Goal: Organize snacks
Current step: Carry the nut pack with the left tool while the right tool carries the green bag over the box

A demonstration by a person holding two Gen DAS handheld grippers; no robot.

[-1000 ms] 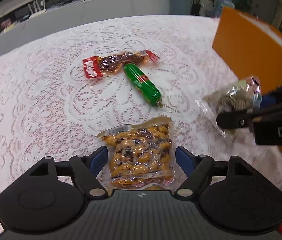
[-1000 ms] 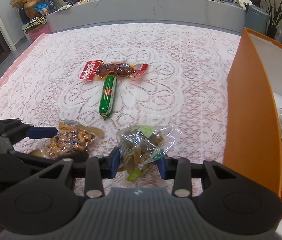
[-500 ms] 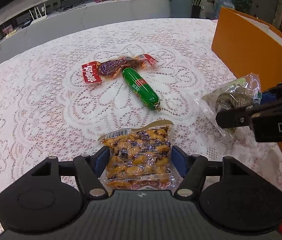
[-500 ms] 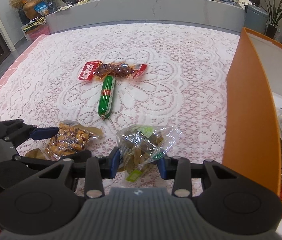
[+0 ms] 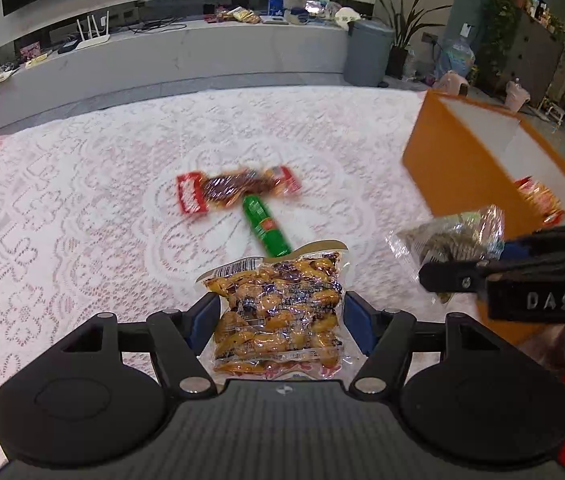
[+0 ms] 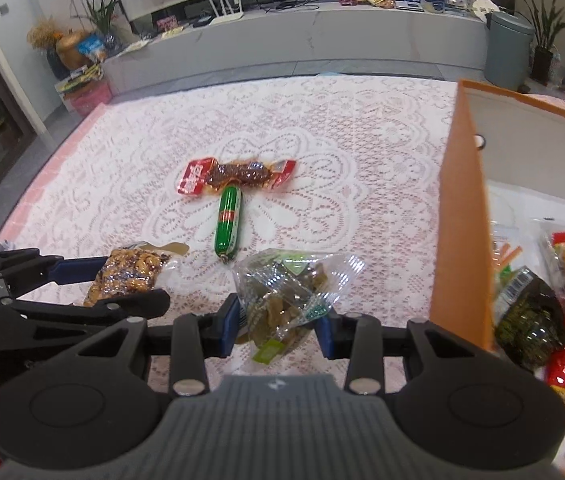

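Note:
My left gripper (image 5: 280,322) is shut on a yellow-brown vacuum pack of snacks (image 5: 278,312), held above the lace tablecloth; it also shows in the right wrist view (image 6: 128,276). My right gripper (image 6: 278,330) is shut on a clear bag of green-brown snacks (image 6: 290,292), seen in the left wrist view (image 5: 450,240) just left of the orange box. A green sausage (image 6: 228,224) and a red-ended meat packet (image 6: 236,174) lie in the middle of the table. The orange box (image 6: 462,216) at the right holds several snack packs (image 6: 534,316).
The white lace tablecloth (image 6: 362,152) covers the table. Behind it runs a long grey counter (image 6: 322,36) with clutter, a grey bin (image 6: 508,50) and potted plants. The box's near orange wall stands upright right of my right gripper.
Both grippers have risen with their packs. The left gripper closed on the yellow-brown pack and lifted it. The views tilted up, showing more of the room and the inside of the box.

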